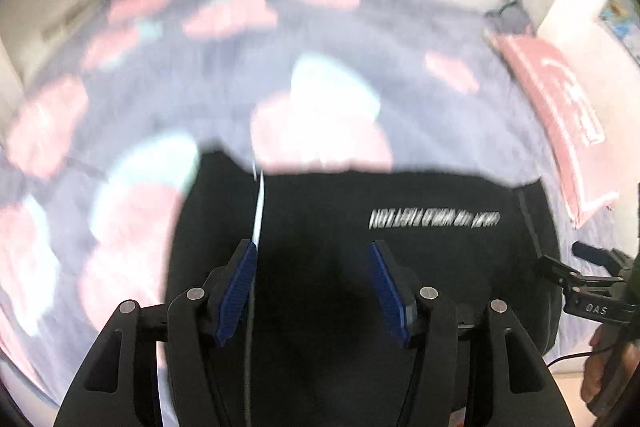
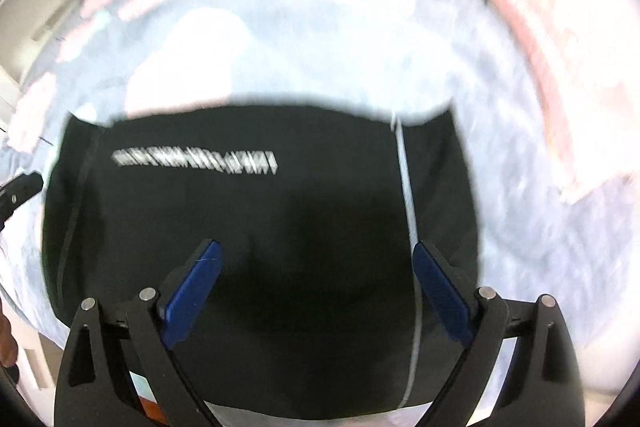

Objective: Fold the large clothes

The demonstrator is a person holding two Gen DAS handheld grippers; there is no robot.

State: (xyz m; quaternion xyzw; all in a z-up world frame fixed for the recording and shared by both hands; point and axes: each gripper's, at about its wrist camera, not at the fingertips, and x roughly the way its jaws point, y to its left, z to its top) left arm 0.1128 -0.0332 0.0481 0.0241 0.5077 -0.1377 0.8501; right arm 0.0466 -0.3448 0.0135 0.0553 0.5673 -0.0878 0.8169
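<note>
I see a black garment (image 1: 360,267) with white letters lying flat on a bed with a pink and grey bedspread (image 1: 120,107). It looks soft and floppy, so I think it will sag and slide if I lift it; I would grab it at the edges or corners. My left gripper (image 1: 314,291) and right gripper (image 2: 316,291) both hang over it, spread wide, holding nothing.

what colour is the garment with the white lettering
Black, with a thin white stripe down it; clearest in the left wrist view.
</note>
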